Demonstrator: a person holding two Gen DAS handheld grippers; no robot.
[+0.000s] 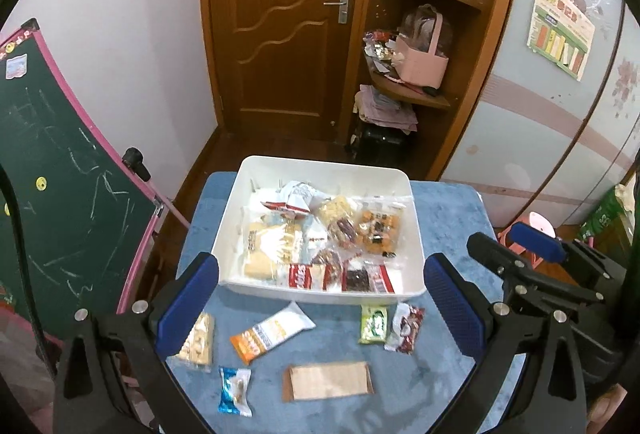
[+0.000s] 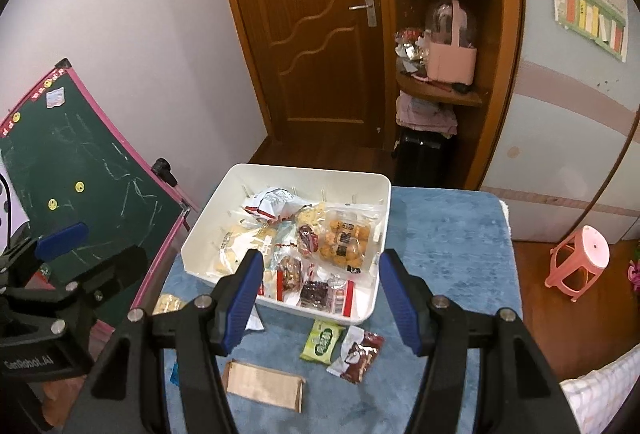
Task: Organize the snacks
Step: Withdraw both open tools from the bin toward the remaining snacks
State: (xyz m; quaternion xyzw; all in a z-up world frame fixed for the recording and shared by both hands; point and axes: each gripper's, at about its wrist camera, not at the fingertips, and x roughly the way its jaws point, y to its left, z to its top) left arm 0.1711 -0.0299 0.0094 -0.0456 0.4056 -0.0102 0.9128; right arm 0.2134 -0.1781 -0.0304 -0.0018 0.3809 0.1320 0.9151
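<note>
Both the left gripper (image 1: 320,298) and right gripper (image 2: 320,294) hover with jaws apart, empty; 6 packets remain outside the white bin (image 1: 416,234), and a careless descent could crush the thin green packet (image 2: 322,340).

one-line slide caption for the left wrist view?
Open left gripper above blue cloth-covered table; white plastic bin holds snack packets, six more lie loose.

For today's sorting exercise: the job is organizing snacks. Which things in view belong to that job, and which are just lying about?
Belongs to the job:
white bin
green packet
orange-white packet
blue candy
brown packet
cracker packet

Lying about:
chalkboard
pink stool
pink basket
</note>
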